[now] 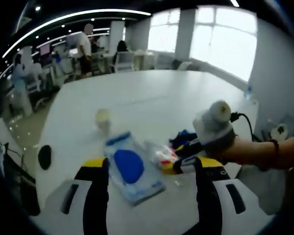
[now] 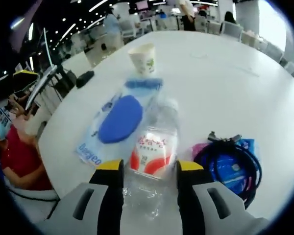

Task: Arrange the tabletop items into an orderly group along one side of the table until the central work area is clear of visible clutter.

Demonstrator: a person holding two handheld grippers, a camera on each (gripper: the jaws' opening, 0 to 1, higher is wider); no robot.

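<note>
White laminate covers the table [image 2: 245,63], a wide, smooth surface on which loose items will slide readily. Largest of the items is the wipes pack [image 2: 115,122], a soft flat pouch with a blue lid, lying near the table's edge. It should be light and floppy; a hold at one short end seems safest.

Next in size is the plastic bottle [image 2: 154,152], lying on its side just beside the wipes pack. The right gripper [image 2: 149,178] has its jaws spread to either side of the bottle's body; whether they press it cannot be told. The bottle looks clear, thin-walled and slippery; hold it at the labelled middle.

A coiled dark cable [image 2: 230,164] on a blue packet lies beside the bottle and may snag a sideways move. A paper cup [image 2: 143,58] stands upright farther off, light and easily tipped.

The left gripper [image 1: 149,169] hovers spread above the wipes pack, holding nothing.
</note>
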